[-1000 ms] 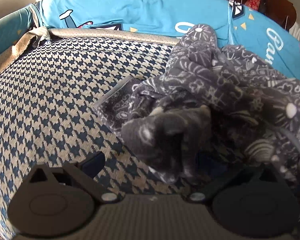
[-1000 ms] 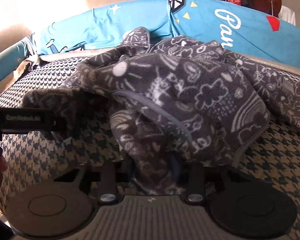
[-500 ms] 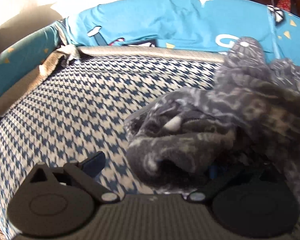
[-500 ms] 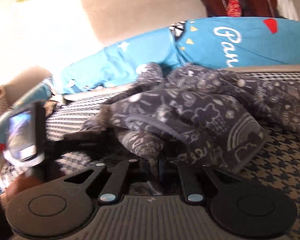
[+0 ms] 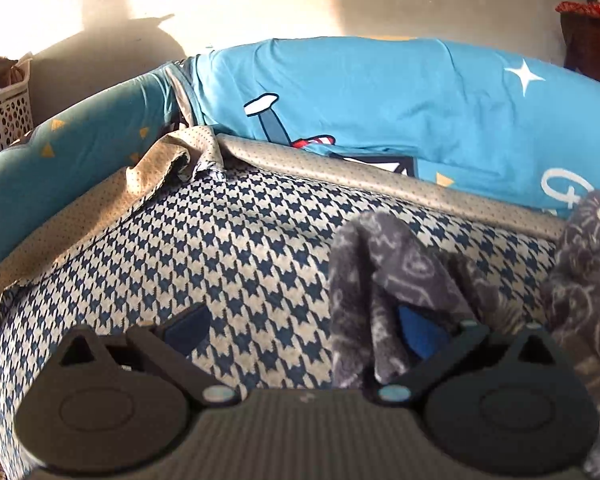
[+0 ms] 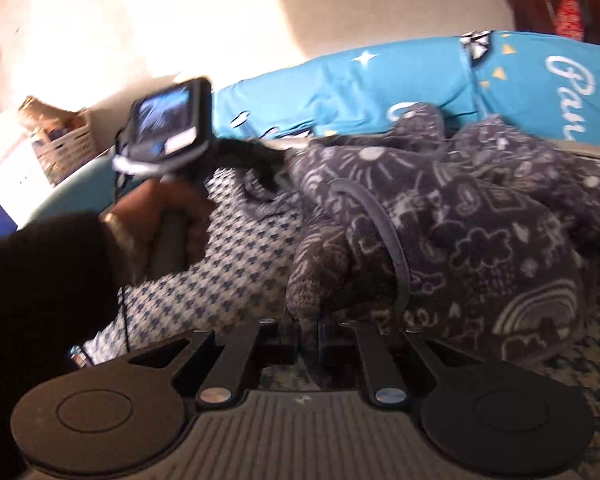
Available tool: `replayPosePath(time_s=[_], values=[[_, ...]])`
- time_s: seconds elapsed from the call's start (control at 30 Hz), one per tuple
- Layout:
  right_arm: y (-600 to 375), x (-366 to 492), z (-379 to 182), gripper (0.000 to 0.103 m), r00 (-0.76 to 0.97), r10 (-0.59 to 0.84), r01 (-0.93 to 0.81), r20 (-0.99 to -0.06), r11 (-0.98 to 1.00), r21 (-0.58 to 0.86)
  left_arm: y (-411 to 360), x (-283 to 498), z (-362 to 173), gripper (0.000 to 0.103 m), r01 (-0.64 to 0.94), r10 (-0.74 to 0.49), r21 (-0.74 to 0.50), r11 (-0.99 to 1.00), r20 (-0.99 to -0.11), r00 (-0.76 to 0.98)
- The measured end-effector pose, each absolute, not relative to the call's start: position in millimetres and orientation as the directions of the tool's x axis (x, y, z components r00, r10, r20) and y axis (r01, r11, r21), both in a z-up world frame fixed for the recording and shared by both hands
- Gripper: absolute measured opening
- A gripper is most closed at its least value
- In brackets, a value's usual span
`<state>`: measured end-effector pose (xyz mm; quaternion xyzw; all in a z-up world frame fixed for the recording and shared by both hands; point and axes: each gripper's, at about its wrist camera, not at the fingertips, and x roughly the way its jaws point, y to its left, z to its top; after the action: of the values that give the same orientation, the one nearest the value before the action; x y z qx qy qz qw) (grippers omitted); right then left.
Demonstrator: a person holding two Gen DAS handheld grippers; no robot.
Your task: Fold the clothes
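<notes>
Right gripper [image 6: 308, 334]: jaws are sitting nearly together, pinching a fold of the grey patterned fleece garment [image 6: 460, 232]; the bulk is heaping ahead and to the right of the tool on the houndstooth seat cover [image 6: 228, 280].

Left gripper [image 5: 300, 328]: fingers are standing wide apart. Its left finger [image 5: 188, 326] is hanging over bare seat cover; a flap of the same fleece [image 5: 380, 280] is draping over the right finger. No pinch visible, so it is reading as open with cloth merely caught on one finger. In the right wrist view, the hand [image 6: 168, 220] carrying this tool is reaching toward the garment's far-left end.

Risks, judged:
- The draped flap is likely slipping off if that tool tilts or pulls away, since nothing is clamping it.
- The right pinch is holding a thick bunched fold; it may be gripping several layers, so lifting could be dragging the whole heap rather than one edge.

Room: open seat cover is lying ahead and to the left of the left tool. The blue cushions [image 5: 380, 100] are walling off the far side, and a tan trim edge [image 5: 340, 164] is running just before them.
</notes>
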<state>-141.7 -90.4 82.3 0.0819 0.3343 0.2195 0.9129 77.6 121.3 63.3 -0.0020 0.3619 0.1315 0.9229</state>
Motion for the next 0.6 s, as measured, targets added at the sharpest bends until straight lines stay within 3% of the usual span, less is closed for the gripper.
replayPosePath(time_s=[0.4,0.6], values=[[-44,-136,61,0.011,0.599,0.524,-0.438,-0.606,0.848,0.299,118,40,93,0.103,-0.142,0.128,0.033,0.989,-0.663,0.738],[-44,-140,65,0.025,0.581,0.527,-0.458,-0.62,0.841,0.286,103,5,101,0.103,-0.043,0.037,0.007,0.999,-0.65,0.759]])
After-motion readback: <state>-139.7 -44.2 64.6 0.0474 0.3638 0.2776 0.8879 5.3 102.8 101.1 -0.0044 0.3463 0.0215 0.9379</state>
